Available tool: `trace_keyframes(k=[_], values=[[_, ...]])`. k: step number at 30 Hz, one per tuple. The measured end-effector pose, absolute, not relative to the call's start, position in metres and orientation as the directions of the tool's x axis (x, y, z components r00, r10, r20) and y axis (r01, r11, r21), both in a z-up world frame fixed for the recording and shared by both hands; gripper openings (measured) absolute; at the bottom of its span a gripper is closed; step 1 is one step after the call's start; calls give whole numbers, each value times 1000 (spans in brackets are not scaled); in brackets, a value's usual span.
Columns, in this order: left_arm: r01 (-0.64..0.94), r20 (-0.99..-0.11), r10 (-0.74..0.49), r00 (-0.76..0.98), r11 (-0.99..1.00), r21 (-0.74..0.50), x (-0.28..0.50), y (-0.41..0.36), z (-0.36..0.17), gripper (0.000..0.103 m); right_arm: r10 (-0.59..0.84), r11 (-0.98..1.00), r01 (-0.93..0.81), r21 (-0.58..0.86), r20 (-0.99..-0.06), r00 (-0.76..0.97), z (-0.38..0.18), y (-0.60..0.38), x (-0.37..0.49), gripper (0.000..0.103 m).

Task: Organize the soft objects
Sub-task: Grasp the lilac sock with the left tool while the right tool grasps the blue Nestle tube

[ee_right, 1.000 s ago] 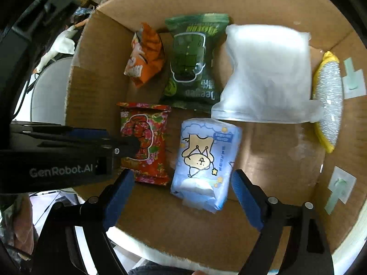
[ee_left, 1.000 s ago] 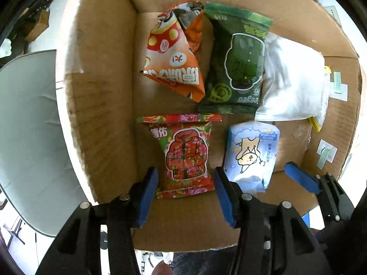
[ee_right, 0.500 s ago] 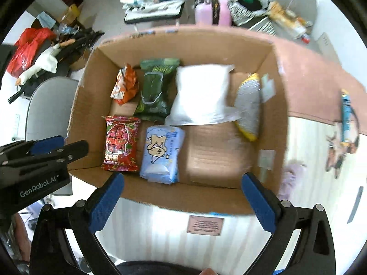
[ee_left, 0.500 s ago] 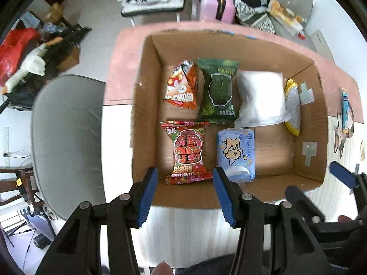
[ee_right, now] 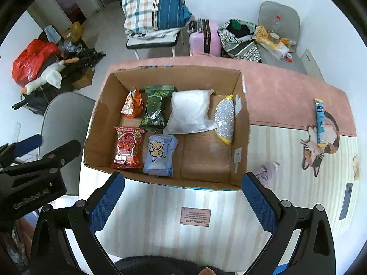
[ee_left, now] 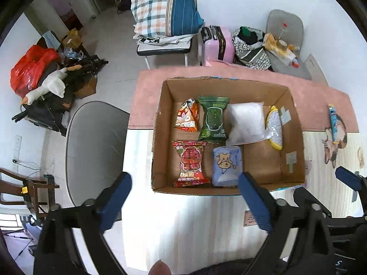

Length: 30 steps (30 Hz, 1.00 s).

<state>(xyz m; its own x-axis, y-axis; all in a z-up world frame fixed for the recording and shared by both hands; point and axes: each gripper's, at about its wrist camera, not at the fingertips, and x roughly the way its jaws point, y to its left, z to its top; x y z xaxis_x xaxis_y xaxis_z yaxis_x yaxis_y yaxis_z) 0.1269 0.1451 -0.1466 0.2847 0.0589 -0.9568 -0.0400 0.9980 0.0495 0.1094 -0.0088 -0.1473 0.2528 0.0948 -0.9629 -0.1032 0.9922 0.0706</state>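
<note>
An open cardboard box point(ee_left: 296, 137) point(ee_right: 96, 123) on the table holds soft packs: an orange snack bag point(ee_left: 187, 118) point(ee_right: 132, 107), a green pack point(ee_left: 213, 119) point(ee_right: 156, 107), a white bag point(ee_left: 246, 122) point(ee_right: 190, 111), a yellow-edged silver sponge point(ee_left: 274, 127) point(ee_right: 224, 119), a red pack point(ee_left: 190, 162) point(ee_right: 127, 147) and a light blue tissue pack point(ee_left: 227, 166) point(ee_right: 159, 154). My left gripper point(ee_left: 183, 201) is open and empty, high above the box's near edge. My right gripper point(ee_right: 183, 199) is open and empty, also above the near edge.
A blue tube point(ee_left: 333, 123) point(ee_right: 320, 123) lies on the cat-print mat at the right. A small purple cloth point(ee_right: 267, 171) lies by the box's right corner. A grey chair point(ee_left: 96, 149) stands left of the table. Chairs with bedding, a pink suitcase point(ee_left: 216, 45) and clutter stand beyond.
Both grippers have pulled up and back out of the box, so the whole box and room now show. The left gripper's fingers have opened wider. The packs have not moved.
</note>
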Motion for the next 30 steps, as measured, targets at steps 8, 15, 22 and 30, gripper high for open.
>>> trace_keyframes(k=[8,15,22,30], values=[[-24,-955,42,294,999,36,122,123,-133,101,116,991,-97,93,-953,278,-128,-31,97,103],[129,-948,61,313,986,106,130,32,-138,101,135,988,36,149,-955,263,-136,-117,87,103],[486,-984,85,155,861,151,152,-127,-218,101,18,961,271,58,-989,149,-181,-275,75,103],[698,-970,194,-144,715,39,174,-245,-334,101,-32,939,344,-6,-997,71,-229,-400,100,103]])
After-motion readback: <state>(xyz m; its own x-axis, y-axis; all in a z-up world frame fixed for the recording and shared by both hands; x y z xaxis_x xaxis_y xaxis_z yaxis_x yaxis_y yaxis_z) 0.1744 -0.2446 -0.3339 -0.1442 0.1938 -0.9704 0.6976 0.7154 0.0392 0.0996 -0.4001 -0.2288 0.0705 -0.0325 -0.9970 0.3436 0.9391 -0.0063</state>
